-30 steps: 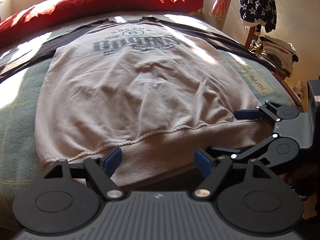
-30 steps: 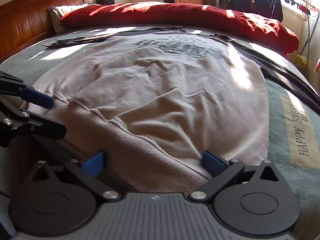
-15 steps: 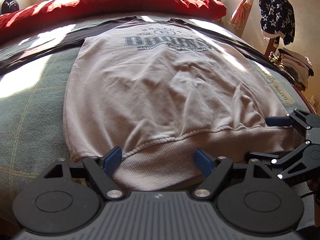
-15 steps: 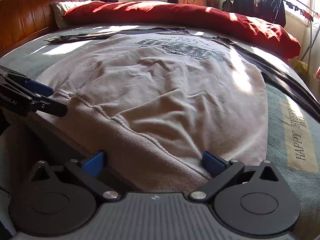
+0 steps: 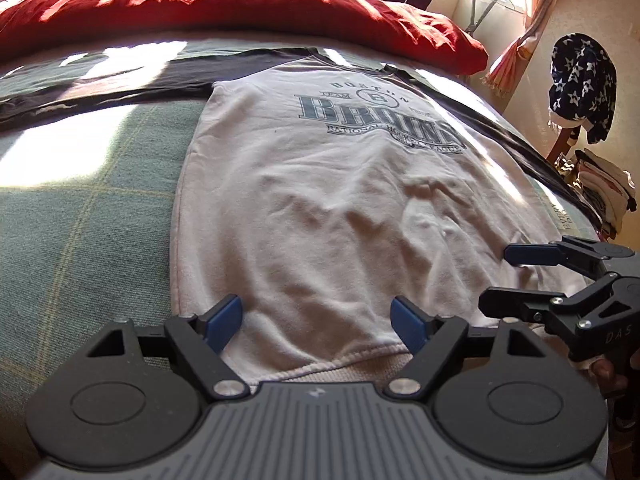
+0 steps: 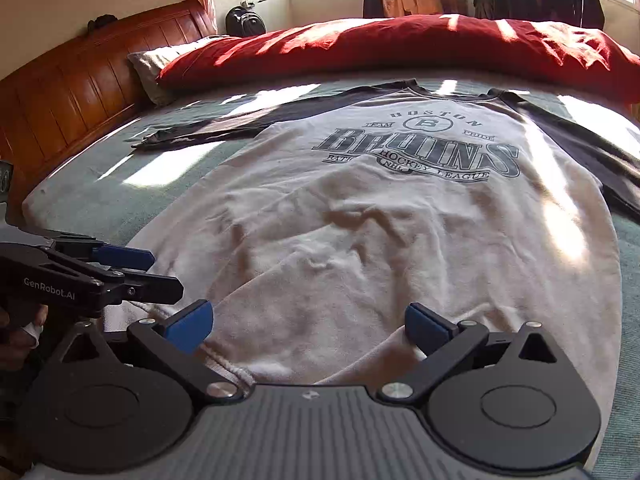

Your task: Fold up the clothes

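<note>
A cream sweatshirt (image 5: 340, 208) with dark sleeves and a "Boston Bruins" print lies flat, front up, on a green bedspread (image 5: 80, 220). Its ribbed hem lies nearest to me, under both grippers. My left gripper (image 5: 316, 318) is open over the left half of the hem, with cloth below its blue pads and nothing pinched. The right gripper (image 5: 516, 278) shows beside it at the right hem corner. In the right wrist view the sweatshirt (image 6: 380, 240) fills the middle. There my right gripper (image 6: 308, 320) is open above the hem, and the left gripper (image 6: 146, 270) reaches in from the left edge.
A red duvet (image 6: 400, 48) is bunched across the far side of the bed, with a pillow (image 6: 148, 68) and a wooden headboard (image 6: 60, 92) to the left. Folded clothes (image 5: 604, 188) and a star-patterned garment (image 5: 580, 80) sit off the bed's right side. A hand (image 5: 608, 372) holds the right gripper.
Both grippers have moved forward over the hem, and the views now look down on the sweatshirt more steeply. The left gripper has shifted toward the shirt's left side. Both stay open.
</note>
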Demonstrator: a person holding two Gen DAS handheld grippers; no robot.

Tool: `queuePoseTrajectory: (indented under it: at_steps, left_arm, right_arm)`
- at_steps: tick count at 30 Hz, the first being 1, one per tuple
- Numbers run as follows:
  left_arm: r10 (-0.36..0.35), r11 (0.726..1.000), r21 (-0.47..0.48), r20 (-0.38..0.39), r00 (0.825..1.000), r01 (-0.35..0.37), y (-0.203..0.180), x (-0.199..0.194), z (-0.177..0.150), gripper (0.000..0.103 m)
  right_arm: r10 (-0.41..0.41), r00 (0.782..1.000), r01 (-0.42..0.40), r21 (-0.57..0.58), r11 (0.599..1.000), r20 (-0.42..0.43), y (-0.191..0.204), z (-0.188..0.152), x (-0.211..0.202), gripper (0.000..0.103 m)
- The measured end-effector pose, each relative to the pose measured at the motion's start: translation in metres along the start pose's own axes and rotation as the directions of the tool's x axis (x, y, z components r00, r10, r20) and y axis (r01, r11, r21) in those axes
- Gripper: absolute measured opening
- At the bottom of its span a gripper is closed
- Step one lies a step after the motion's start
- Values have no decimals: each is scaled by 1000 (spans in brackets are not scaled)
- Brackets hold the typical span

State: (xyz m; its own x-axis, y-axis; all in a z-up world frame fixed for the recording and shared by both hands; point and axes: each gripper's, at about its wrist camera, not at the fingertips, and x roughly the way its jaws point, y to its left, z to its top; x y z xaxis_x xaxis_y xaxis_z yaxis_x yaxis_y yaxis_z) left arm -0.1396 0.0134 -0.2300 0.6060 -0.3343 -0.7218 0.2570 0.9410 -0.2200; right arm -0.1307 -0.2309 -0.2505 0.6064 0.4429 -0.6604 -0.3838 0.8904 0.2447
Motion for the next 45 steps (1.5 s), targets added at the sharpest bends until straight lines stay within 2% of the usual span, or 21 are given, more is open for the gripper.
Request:
queuePoseTrajectory:
  at_steps: [1,5,7,10,15,21,25,27,29,32,36,40,45]
  left_arm:
    - [3,1000,-11,-5,1000,-3,3,1,-3,81]
    - [10,1000,-28,-17,1000,-10,12,2,-11,82]
    - [15,1000,-20,-21,1000,-16,11,3,-10,82]
    - [37,999,-23,-34,999,-37,6,4,-3,83]
    - [13,999,31,14,1000,-13,-8,-1,23,83]
    - [-12,999,40,21,1000,11,-8,35,64,83]
    - [24,999,-30,-47,999,-25,10,61,56,83]
    - [19,1000,-16,-29,999,-19,14,55,48,84]
    - [27,1000,4,-51,998,-27,16,46,45,84]
    - [55,998,43,-64,996,-52,18,31,57,84]
    - [-9,999,52,-28,1000,10,24,29,97,84]
    - [-86,996,13,-38,996,86,28,64,147,84]
    - [-172,984,-65,-105,979,166,34,131,182,84]
  right_arm:
    - [-2,1000,3,27,1000,-22,-2,-6,4,103]
    - [-9,1000,9,52,999,15,2,-38,-10,103]
    - [-16,1000,15,27,1000,26,5,-50,-17,103]
    - [-29,999,29,-17,999,23,9,-54,-21,103]
    - [-7,999,6,24,1000,32,4,-50,-24,103]
    - [-12,999,13,-23,1000,38,8,-54,-24,103]
    - [-11,999,13,-52,999,38,8,-56,-25,103]
    - [-2,999,4,-53,999,35,6,-55,-28,103]
    - [2,1000,-1,-42,999,23,3,-51,-33,103]
    - [16,1000,-16,-19,1000,13,-9,-37,-45,103]
    - [-24,998,27,-55,998,50,-34,-2,-57,103]
    - [-54,996,59,-67,996,77,-72,50,-48,103]
    - [-38,998,35,59,998,46,-133,103,3,103]
